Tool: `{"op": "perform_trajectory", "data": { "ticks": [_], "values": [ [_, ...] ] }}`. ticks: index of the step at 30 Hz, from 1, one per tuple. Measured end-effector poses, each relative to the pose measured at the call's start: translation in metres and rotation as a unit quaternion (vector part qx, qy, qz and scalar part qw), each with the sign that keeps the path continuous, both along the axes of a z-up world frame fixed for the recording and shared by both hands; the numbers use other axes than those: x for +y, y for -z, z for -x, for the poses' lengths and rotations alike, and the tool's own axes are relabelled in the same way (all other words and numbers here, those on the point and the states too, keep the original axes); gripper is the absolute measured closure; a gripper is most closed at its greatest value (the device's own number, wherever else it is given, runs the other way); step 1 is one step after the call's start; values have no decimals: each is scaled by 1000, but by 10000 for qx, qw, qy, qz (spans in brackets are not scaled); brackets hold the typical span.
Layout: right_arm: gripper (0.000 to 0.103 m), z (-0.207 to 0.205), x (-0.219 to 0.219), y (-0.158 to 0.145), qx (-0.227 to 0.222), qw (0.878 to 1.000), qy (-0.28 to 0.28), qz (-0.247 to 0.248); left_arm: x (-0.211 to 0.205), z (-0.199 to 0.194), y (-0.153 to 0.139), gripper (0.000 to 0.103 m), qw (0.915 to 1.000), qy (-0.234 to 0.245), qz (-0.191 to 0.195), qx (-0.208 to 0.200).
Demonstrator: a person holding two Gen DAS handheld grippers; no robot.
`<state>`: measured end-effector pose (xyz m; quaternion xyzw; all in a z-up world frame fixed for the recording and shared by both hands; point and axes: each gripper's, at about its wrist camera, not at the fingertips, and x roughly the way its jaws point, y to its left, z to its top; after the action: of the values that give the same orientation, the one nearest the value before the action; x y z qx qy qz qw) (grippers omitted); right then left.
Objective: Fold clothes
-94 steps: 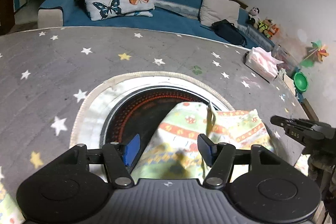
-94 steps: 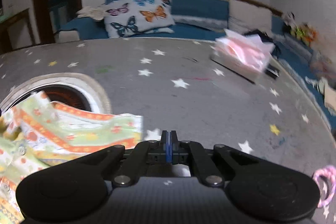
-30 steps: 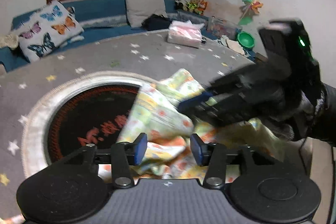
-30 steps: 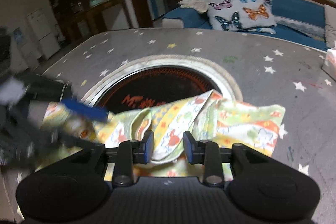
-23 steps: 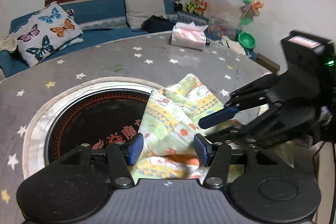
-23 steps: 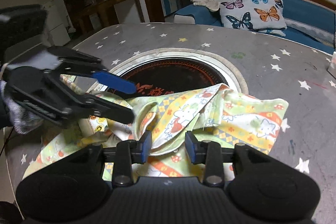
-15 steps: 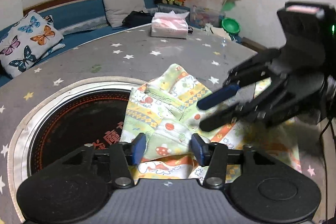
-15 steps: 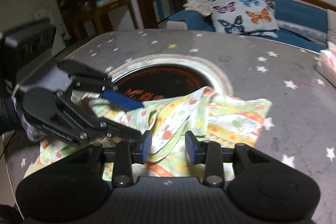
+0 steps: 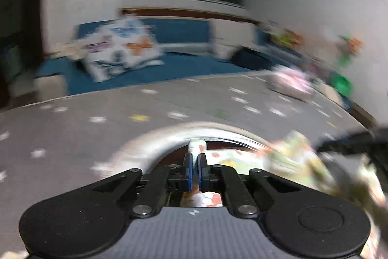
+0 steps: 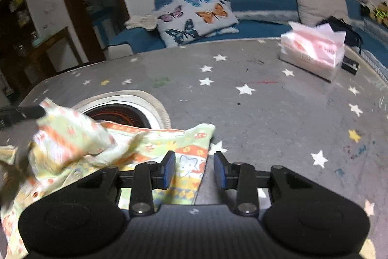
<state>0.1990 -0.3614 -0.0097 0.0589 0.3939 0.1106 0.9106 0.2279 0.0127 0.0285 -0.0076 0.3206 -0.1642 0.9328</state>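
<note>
A pale green garment (image 10: 150, 147) with orange and yellow prints lies rumpled on the grey star-patterned table (image 10: 266, 113). The left wrist view is blurred by motion. There my left gripper (image 9: 194, 162) is shut on a fold of the garment (image 9: 286, 159), and a tip of cloth sticks out past the pads. In the right wrist view the left gripper (image 10: 21, 113) holds that fold raised at the left edge. My right gripper (image 10: 194, 169) stands open over the garment's right edge, and its pads do not press on the cloth.
A round dark hotplate (image 10: 121, 113) with a pale rim is set into the table, partly under the garment. A pink tissue box (image 10: 315, 52) stands at the far right. Behind the table runs a blue sofa (image 10: 254, 26) with a butterfly pillow (image 10: 196, 13).
My left gripper has shut on a fold of the garment and swung away with it, blurring its view. My right gripper has shifted to the garment's right edge, still open.
</note>
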Motion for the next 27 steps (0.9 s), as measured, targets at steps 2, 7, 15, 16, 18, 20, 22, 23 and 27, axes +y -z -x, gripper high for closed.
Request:
{"op": "perform_trajectory", "data": {
  "ticks": [2,7,15,16,18,20,22,23,27],
  "values": [
    [69,-9,4,7,92,9999,38,33,18,-11,1,101,9993,-363,18,110],
    [95,-24,17,20,197,9993,69,309,42,-28,12,102,9965,-808,-61,212],
    [98,-36,24,18,168,9990,35,424,43,-33,22,81,9959,-306,400,753],
    [98,-36,24,19,173,9989,32,436,40,-32,24,55,9957,-265,378,801],
    [98,-36,24,18,175,9989,23,432,32,-31,29,42,9958,-289,284,817],
    [98,-36,23,18,176,9989,14,428,25,-30,34,42,9961,-299,143,821],
    [98,-36,23,18,177,9989,5,426,18,-29,40,42,9961,-308,2,824],
    [98,-36,23,18,174,9989,-4,436,14,-29,42,43,9961,-313,-69,826],
    [98,-36,24,19,163,9987,-37,477,9,-32,54,60,9947,-434,-281,885]
  ]
}}
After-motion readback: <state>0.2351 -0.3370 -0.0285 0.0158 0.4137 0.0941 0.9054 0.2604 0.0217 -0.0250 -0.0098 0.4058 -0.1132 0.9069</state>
